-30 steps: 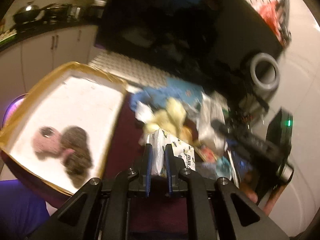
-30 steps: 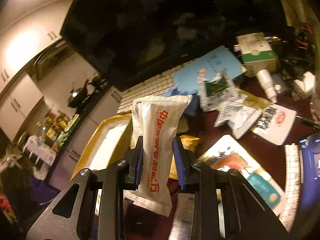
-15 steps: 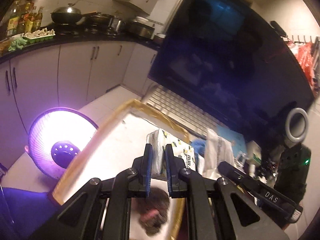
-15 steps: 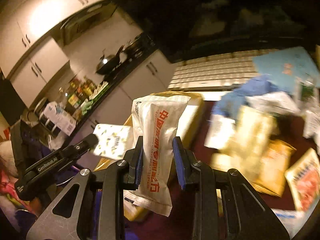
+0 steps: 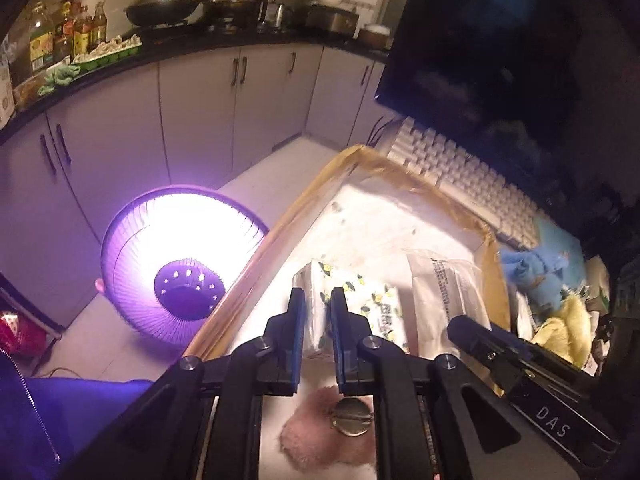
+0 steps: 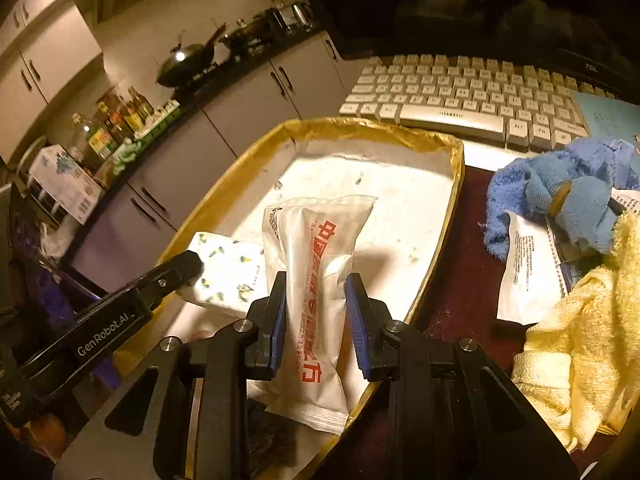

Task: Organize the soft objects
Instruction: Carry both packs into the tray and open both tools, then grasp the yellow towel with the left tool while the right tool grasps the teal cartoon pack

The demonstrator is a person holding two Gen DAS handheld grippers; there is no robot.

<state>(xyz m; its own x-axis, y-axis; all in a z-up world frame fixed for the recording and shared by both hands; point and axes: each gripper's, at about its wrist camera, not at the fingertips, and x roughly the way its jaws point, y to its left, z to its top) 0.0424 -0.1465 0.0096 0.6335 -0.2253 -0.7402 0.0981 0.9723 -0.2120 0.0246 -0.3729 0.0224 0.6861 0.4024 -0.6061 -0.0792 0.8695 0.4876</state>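
Observation:
My left gripper (image 5: 316,304) is shut on a tissue pack with a lemon print (image 5: 360,308), held over the white tray with a gold rim (image 5: 376,220). My right gripper (image 6: 314,292) is shut on a white sachet with red writing (image 6: 316,248), also over the tray (image 6: 400,184). The tissue pack (image 6: 228,268) and the left gripper's finger show in the right wrist view. The sachet (image 5: 444,292) shows in the left wrist view. A pink fuzzy thing with a metal disc (image 5: 332,436) lies in the tray below my left gripper.
A white keyboard (image 6: 460,100) and a dark monitor (image 5: 500,60) stand behind the tray. A blue cloth (image 6: 560,188), a yellow towel (image 6: 580,340) and a white packet (image 6: 528,272) lie right of the tray. A glowing heater (image 5: 180,260) stands on the floor at left.
Both grippers have moved left from over the cluttered table to over the tray, each still holding its pack. The packs now hang lower, close to the tray floor.

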